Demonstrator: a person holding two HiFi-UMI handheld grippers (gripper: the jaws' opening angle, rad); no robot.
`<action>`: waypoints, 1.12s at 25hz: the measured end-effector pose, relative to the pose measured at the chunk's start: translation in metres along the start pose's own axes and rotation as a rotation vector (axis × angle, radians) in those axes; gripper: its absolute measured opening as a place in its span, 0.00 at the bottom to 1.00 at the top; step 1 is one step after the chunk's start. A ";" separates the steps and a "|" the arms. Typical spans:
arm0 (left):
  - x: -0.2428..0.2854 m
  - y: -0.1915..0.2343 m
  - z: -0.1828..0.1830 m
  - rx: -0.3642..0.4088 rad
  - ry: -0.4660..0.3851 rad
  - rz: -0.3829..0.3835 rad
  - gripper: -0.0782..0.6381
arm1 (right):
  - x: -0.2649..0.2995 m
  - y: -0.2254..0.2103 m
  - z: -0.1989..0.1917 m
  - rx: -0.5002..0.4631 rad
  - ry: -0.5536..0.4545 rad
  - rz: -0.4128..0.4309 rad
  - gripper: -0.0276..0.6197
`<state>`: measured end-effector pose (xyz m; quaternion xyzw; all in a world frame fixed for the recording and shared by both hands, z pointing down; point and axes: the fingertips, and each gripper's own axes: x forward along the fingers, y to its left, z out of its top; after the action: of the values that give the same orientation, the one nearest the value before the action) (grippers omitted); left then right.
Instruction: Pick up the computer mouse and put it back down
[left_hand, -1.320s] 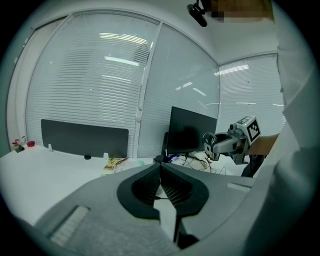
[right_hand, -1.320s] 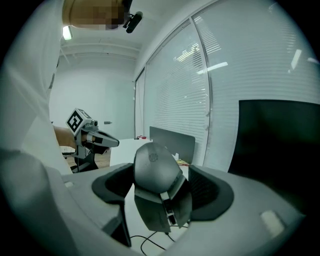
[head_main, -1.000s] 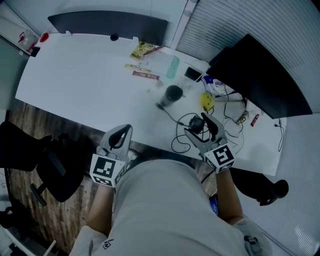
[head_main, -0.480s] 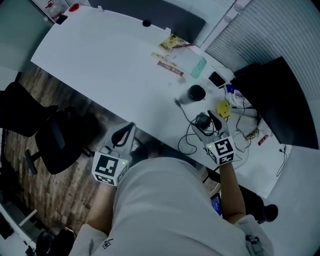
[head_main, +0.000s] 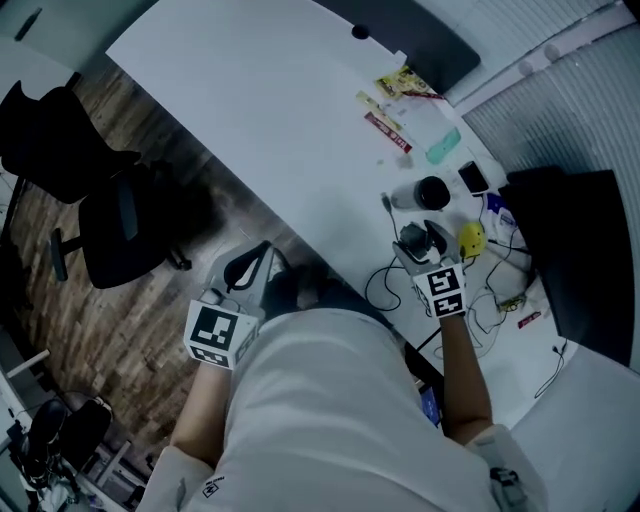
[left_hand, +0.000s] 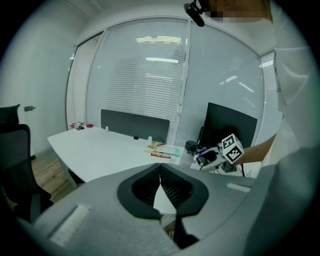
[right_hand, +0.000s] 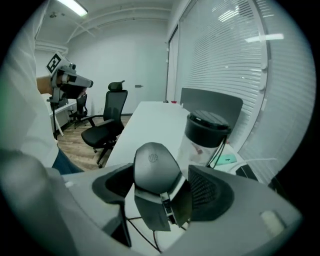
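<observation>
The computer mouse (right_hand: 152, 172) sits clamped between the jaws of the right gripper (head_main: 422, 242), just on the near side of the lidded cup (head_main: 432, 192). The jaws are closed onto its flanks, part-way shut with the body filling the gap, and the mouse rides tilted, its rounded back up and its front edge angled down. It looks raised a little off the white table (head_main: 250, 120) — though whether its underside is fully clear I cannot tell. Gripping across the narrow sides makes sense: they are the flattest faces the pads can squeeze, and the top is too curved to hold.

Its cable (head_main: 385, 290) trails in loose loops on the near side of the cup, toward the table edge, so there seems to be slack enough for a short lift. A yellow object (head_main: 471, 238) lies just beside the cup toward the dark monitor (head_main: 585, 270), near enough to mind when setting the mouse back down.

The left gripper (left_hand: 160, 172) is well apart from the cup, held off the table's near edge against the person's body — jaws pressed together with nothing between them, out of the way because one gripper suffices.
</observation>
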<state>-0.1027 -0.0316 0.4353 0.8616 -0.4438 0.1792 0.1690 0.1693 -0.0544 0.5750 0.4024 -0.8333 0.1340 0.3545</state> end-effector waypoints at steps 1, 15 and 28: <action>-0.003 0.001 -0.002 -0.007 0.002 0.015 0.12 | 0.006 0.000 -0.005 -0.012 0.012 0.010 0.58; -0.037 0.009 -0.027 -0.095 0.007 0.172 0.12 | 0.065 0.018 -0.047 -0.132 0.163 0.139 0.58; -0.049 0.016 -0.037 -0.144 0.001 0.235 0.12 | 0.093 0.027 -0.065 -0.202 0.257 0.165 0.58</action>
<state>-0.1485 0.0109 0.4479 0.7893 -0.5531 0.1660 0.2085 0.1407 -0.0581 0.6877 0.2745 -0.8206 0.1287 0.4845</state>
